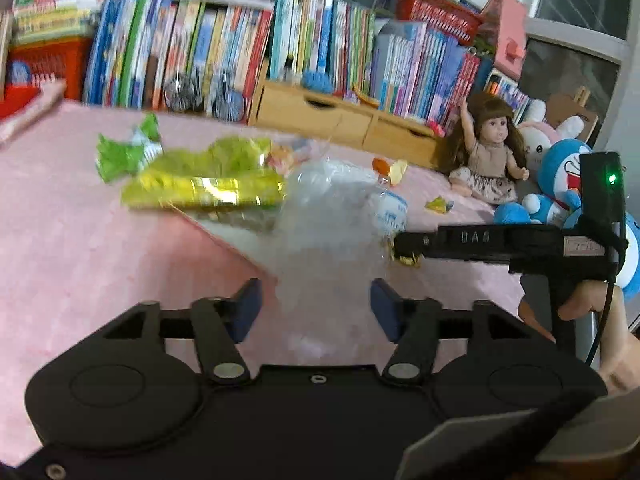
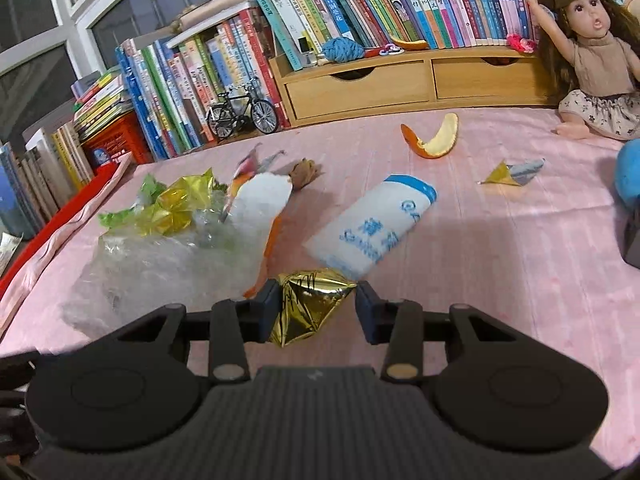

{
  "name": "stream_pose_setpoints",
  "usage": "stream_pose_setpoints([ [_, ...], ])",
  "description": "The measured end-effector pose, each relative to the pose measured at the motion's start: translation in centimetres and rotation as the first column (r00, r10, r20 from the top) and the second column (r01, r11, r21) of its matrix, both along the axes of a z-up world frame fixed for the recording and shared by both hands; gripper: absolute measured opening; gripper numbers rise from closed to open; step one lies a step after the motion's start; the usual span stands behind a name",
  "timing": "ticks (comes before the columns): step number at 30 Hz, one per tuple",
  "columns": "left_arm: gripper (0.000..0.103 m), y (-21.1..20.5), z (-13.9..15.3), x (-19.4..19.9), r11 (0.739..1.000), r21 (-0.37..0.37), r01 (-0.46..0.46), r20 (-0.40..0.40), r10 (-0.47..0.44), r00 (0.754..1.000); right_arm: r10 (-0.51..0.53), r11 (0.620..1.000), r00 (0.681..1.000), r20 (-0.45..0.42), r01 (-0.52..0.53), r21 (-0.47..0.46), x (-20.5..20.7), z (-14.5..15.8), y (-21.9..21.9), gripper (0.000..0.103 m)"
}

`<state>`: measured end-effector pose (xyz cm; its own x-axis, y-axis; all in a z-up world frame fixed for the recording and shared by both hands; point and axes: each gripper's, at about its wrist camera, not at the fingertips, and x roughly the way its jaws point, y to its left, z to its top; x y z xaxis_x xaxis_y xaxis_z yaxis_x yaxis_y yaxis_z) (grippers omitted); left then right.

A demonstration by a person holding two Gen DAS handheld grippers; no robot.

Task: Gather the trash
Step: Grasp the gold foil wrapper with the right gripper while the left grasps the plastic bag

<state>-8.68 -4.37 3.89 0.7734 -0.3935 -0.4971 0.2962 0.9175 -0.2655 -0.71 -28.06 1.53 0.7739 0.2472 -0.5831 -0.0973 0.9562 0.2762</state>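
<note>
On the pink cloth (image 2: 500, 240), right gripper (image 2: 316, 308) clamps a gold wrapper (image 2: 312, 304); left gripper (image 1: 316, 308) gapes apart.

Pink cloth (image 2: 500, 248), faint stripes. Gold foil wrapper (image 2: 312, 304), crinkled. White packet (image 2: 372, 228), blue print and blue band. Orange peel (image 2: 434, 138), pale inside. Clear plastic bag (image 2: 160, 264). Green wrapper (image 1: 124, 152). Blue pads (image 2: 366, 312).

Crumpled gold foil wrapper (image 2: 314, 306) beside a clear plastic bag (image 2: 160, 264) of wrappers.
</note>
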Motion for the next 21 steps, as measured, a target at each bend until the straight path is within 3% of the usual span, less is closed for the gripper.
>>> stream_pose_setpoints([
  [3, 0.077, 0.0, 1.1, -1.4, 1.000, 0.026, 0.008, 0.080, -0.010, 0.997, 0.001, 1.000, 1.000, 0.007, -0.001, -0.008, -0.8, 0.1, 0.0, 0.046],
  [7, 0.082, -0.9, 2.4, -1.4, 0.998, 0.050, 0.026, 0.164, -0.034, 0.986, 0.001, 1.000, 1.000, 0.008, -0.001, -0.002, -1.5, 0.1, -0.1, 0.046],
  [13, 0.082, -2.5, 1.6, 2.4, 0.998, 0.000, 0.068, 0.037, -0.068, 0.997, 0.013, 0.999, 1.000, 0.019, -0.012, -0.042, -2.6, 0.1, 0.1, 0.046],
  [16, 0.079, -3.1, 0.7, 3.6, 0.996, -0.026, 0.090, 0.001, -0.090, 0.996, 0.013, 0.999, 1.000, 0.015, -0.013, -0.046, -3.0, 0.0, -0.2, 0.046],
  [19, 0.066, -3.5, 0.2, 3.7, 0.993, -0.028, 0.115, -0.005, -0.115, 0.993, 0.007, 0.999, 1.000, 0.009, -0.007, -0.034, -3.4, -0.2, -0.7, 0.046],
  [20, 0.057, -3.6, 0.2, 3.4, 0.993, -0.023, 0.120, 0.007, -0.120, 0.993, 0.003, 0.999, 1.000, 0.009, -0.003, -0.032, -3.6, -0.3, -0.8, 0.046],
  [21, 0.056, -3.6, 0.2, 3.3, 0.992, -0.009, 0.125, 0.016, -0.125, 0.992, 0.001, 1.000, 1.000, 0.008, -0.001, -0.024, -3.7, -0.3, -1.1, 0.046],
])
